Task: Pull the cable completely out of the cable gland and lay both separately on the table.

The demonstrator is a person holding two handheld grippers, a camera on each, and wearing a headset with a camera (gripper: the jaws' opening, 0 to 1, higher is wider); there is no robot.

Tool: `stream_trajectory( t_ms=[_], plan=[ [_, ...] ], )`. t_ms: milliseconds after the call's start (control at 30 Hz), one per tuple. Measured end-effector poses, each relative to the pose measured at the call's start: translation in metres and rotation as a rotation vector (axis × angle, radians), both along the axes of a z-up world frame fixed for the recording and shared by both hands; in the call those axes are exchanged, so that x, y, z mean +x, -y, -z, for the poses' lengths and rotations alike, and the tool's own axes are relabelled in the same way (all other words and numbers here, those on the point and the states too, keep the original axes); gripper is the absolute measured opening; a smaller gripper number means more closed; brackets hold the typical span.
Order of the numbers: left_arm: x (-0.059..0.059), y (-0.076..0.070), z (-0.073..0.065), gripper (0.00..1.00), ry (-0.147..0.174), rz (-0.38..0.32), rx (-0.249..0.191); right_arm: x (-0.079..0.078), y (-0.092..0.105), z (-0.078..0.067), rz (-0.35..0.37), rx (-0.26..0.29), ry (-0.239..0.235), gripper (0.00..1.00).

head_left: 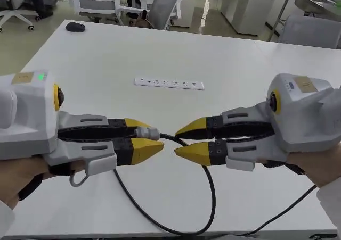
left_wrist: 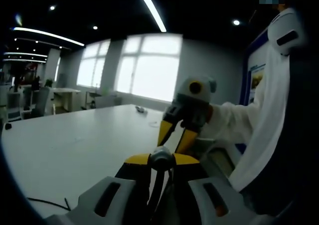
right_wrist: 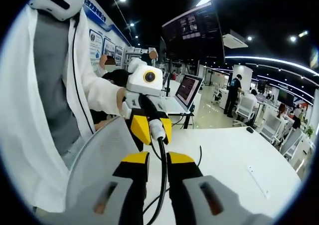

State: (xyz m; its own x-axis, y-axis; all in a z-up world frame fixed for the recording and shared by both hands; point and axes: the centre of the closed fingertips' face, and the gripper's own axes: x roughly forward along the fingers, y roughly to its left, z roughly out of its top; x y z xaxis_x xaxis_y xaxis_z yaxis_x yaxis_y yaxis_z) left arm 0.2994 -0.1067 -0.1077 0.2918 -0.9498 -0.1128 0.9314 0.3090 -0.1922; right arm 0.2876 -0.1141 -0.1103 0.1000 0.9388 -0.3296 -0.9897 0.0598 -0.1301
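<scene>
I have the left tongs (head_left: 154,137) closed on the cable gland (head_left: 146,133), a small pale fitting pinched between the yellow tips. It is held above the white tabletop (head_left: 106,64), toward the near edge and a little left of the middle. The black cable (head_left: 212,197) is still seated in the gland. It comes out of the end facing my other hand and passes straight between the tips of the right tongs (head_left: 177,142). From there it drops to the tabletop, sweeps round in a wide loop close to the near edge and runs back under the left tongs.

The right tongs are partly open. In the head view the gap between the two tips is plainly wider than the cable, and in the right gripper view the cable runs down the slot between them, so I am around the cable rather than clamped on it. The two sets of tips point at each other, close together but not touching.

Farther back, near the middle of the tabletop, lies a white power strip (head_left: 169,83). A dark mouse (head_left: 75,27) sits by the far left corner.
</scene>
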Motion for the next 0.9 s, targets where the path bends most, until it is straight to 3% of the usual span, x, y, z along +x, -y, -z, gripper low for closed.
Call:
stream_trajectory(
  t_ms=[167, 267, 533, 600, 667, 900],
  plan=[
    [-0.005, 0.002, 0.001, 0.17, 0.002, 0.000, 0.009, 0.001, 0.002, 0.002, -0.012, -0.005, 0.017, 0.10],
    [-0.006, 0.001, 0.000, 0.17, -0.015, -0.005, 0.001, 0.002, 0.001, 0.002, -0.014, -0.001, 0.013, 0.09],
    [-0.010, 0.007, -0.004, 0.17, -0.005, 0.006, 0.009, -0.001, -0.004, 0.002, -0.047, 0.011, 0.024, 0.04],
    [-0.008, 0.005, -0.004, 0.17, -0.004, 0.003, 0.015, -0.001, -0.006, 0.003, -0.050, 0.011, 0.027, 0.04],
    [-0.007, 0.001, -0.003, 0.17, -0.002, 0.003, 0.014, 0.000, -0.009, 0.002, -0.055, 0.015, 0.062, 0.03],
    [0.000, -0.010, -0.003, 0.17, -0.004, 0.014, 0.011, 0.005, -0.015, 0.004, -0.019, 0.003, 0.075, 0.03]
  ],
)
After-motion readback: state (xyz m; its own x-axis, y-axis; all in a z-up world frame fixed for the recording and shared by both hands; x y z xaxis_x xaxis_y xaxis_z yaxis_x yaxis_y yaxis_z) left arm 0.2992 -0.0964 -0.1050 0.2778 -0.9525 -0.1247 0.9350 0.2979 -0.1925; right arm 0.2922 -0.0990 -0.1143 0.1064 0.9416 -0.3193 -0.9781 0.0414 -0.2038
